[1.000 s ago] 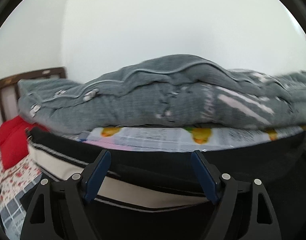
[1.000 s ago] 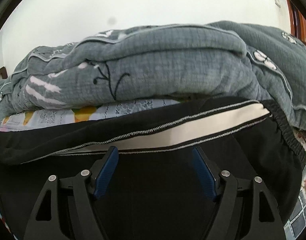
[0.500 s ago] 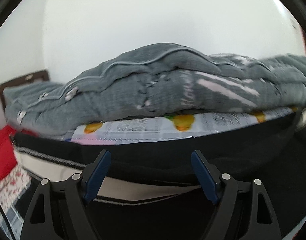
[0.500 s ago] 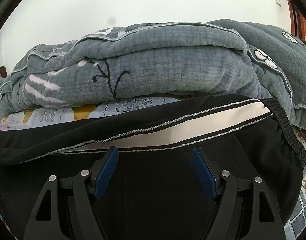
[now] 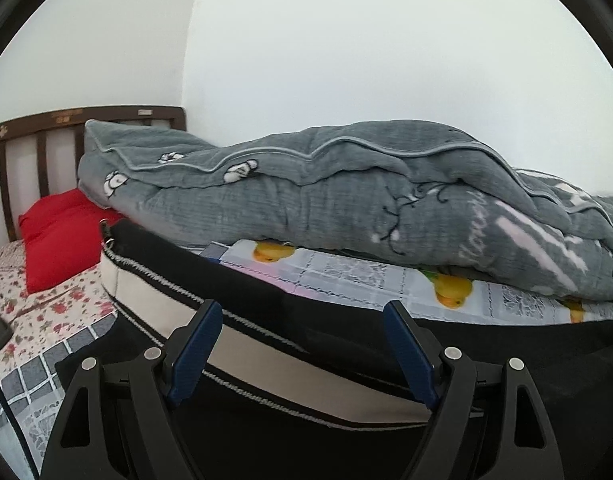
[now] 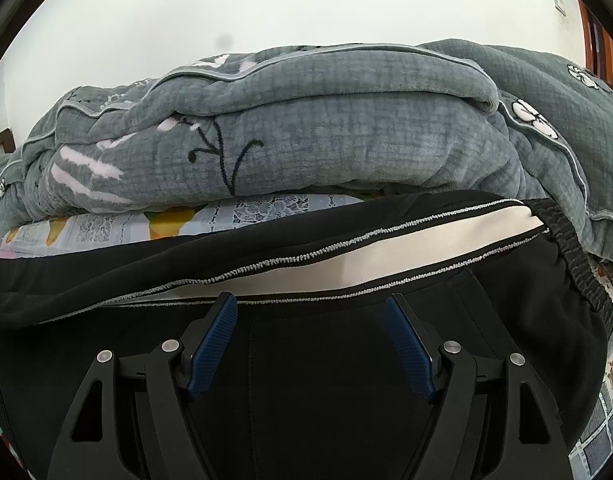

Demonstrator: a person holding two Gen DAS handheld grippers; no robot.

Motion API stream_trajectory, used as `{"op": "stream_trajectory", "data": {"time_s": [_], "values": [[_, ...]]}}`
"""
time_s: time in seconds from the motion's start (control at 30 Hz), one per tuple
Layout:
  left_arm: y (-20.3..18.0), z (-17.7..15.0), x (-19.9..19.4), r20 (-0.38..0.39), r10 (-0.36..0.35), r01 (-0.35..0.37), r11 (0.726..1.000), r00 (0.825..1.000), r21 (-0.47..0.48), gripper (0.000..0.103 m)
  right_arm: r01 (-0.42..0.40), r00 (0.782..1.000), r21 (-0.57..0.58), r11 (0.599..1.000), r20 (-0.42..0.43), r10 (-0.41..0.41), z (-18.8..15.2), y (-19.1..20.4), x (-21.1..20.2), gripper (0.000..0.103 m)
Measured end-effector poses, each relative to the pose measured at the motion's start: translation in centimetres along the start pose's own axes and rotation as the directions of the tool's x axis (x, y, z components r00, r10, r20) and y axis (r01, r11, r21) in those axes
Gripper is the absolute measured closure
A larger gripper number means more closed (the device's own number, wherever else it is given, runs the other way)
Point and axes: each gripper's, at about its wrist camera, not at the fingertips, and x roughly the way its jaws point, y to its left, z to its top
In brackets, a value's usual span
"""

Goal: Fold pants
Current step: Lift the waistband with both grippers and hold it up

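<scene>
Nearest the left wrist camera, the left gripper (image 5: 302,312) is hovering with its blue-padded fingers (image 5: 194,344) spread wide and released, nothing pinched between them. Just beyond them the black pants (image 5: 326,316) are lying across the bed, a cream side stripe (image 5: 242,344) edged with white stitching running from ten o'clock down toward four o'clock under the fingertips. A metal zipper pull (image 5: 105,232) is showing at the pants' far end at about ten o'clock.

In the right wrist view the right gripper (image 6: 310,308) is likewise sitting released, its fingers (image 6: 212,344) apart over black cloth, with the same pants (image 6: 326,380) filling the lower half of the picture. The stripe (image 6: 406,256) is rising toward two o'clock, ending at the gathered elastic waistband (image 6: 578,264) at three o'clock.

Beyond the pants, a pale sheet printed with yellow ducks (image 5: 450,290) is peeking out. On top of it a thick grey quilt (image 5: 326,196) with white flowers is heaped from nine o'clock to three o'clock. Toward nine o'clock in the left view a red pillow (image 5: 60,236) is resting on the floral bedsheet (image 5: 46,312), against the dark wooden headboard (image 5: 42,124). Farthest back, a plain white wall (image 5: 366,40) is filling the top.
</scene>
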Motion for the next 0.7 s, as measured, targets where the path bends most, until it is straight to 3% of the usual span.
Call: {"op": "stream_trajectory", "data": {"time_s": [0.13,0.2,0.47,0.6,0.7], "values": [[1.0,0.4,-0.9,0.070,0.093,-0.090,0.995,0.993,-0.044,0.022,0.000,1.000,-0.001,1.000,-0.001,0.000,0.0,0.0,0.0,0.028],[1.7,0.5,-1.3,0.086,0.100,-0.093,0.992,0.991,-0.080,0.022,0.000,1.000,-0.002,1.000,-0.003,0.000,0.0,0.0,0.0,0.028],[1.5,0.2,1.2,-0.059,-0.026,0.020,0.996,0.998,-0.090,0.022,0.001,1.000,-0.002,1.000,-0.004,-0.001,0.1,0.0,0.0,0.028],[1.7,-0.3,2.1,-0.131,-0.114,0.096,0.986,0.985,-0.137,0.025,0.002,1.000,-0.002,1.000,-0.004,-0.002,0.1,0.1,0.0,0.028],[1.5,-0.6,2.8,-0.175,-0.139,0.114,0.982,0.975,-0.148,0.035,0.001,1.000,-0.002,1.000,-0.003,-0.001,0.1,0.1,0.0,0.028]]}}
